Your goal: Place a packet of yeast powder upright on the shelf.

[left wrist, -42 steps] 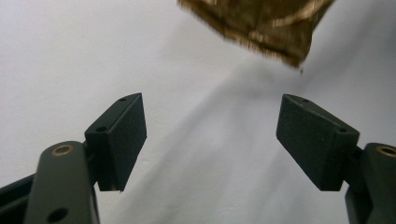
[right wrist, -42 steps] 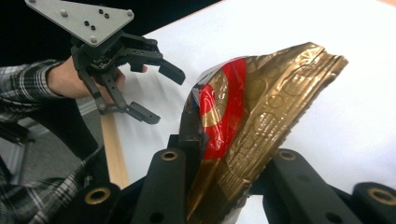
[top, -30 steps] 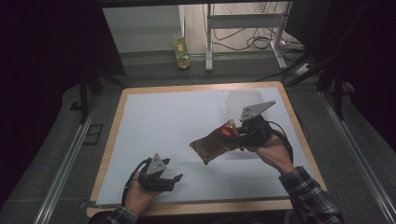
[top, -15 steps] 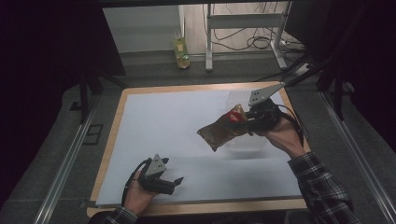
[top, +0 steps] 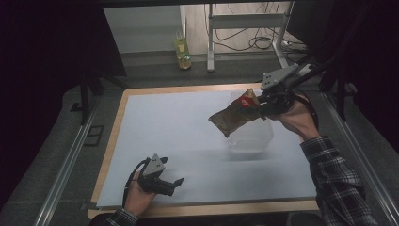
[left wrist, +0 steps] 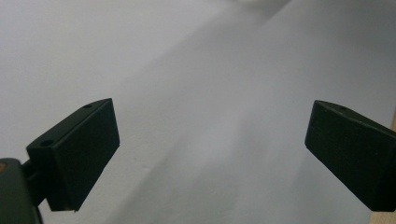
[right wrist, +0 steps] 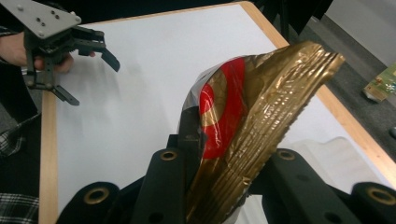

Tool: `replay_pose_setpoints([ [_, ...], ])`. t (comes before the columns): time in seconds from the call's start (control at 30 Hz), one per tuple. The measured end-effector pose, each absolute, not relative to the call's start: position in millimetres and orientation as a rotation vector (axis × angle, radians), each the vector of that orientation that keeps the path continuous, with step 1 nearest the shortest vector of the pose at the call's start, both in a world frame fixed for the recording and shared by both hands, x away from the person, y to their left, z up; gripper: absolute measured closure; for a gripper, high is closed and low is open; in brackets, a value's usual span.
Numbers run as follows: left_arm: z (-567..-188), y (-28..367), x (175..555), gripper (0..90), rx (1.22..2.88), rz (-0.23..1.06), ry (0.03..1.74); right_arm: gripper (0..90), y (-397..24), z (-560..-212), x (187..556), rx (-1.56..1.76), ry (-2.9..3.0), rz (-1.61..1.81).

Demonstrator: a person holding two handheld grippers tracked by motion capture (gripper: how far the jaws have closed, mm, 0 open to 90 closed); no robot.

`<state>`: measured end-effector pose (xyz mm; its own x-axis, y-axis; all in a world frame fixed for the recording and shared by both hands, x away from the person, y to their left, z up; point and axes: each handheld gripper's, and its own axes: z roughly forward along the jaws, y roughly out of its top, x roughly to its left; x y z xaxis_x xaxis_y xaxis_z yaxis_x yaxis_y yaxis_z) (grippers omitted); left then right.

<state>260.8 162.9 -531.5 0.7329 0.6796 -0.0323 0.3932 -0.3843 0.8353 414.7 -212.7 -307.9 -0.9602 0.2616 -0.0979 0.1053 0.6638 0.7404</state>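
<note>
A crumpled gold and red snack bag [top: 233, 117] hangs in the air over the right half of the white table mat [top: 179, 127]. My right gripper [top: 258, 109] is shut on its end. In the right gripper view, the bag [right wrist: 252, 107] rises from between the black jaws of the right gripper [right wrist: 224, 186]. Under the bag, a clear plastic container [top: 251, 139] stands on the mat. My left gripper [top: 176, 183] rests low at the near left edge. Its jaws have just been opening, and the left gripper [left wrist: 210, 154] now stands wide over bare mat with nothing between them.
The mat lies on a wooden-edged table [top: 188, 88]. Beyond the far edge, a yellow-green bottle [top: 182, 49] stands on the floor beside metal stand legs [top: 210, 37] and cables. A small green circuit board [right wrist: 380, 84] lies off the table's side.
My right hand has lifted the snack bag higher and carried it toward the far right. The left gripper's jaws have spread wider while that hand stayed put.
</note>
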Motion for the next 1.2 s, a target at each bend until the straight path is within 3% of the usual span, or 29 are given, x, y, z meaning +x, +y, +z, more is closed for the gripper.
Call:
replay_pose_setpoints([
  [0.67, -531, 164, 261, 3.1, 2.003, 0.379, 0.811, 74.6, -242, -296, 450, 0.184, 2.716, 0.952],
  [1.2, -532, 164, 261, 3.3, 2.015, 0.362, 0.802, 74.4, -254, -314, 465, -0.001, 2.766, 0.820],
])
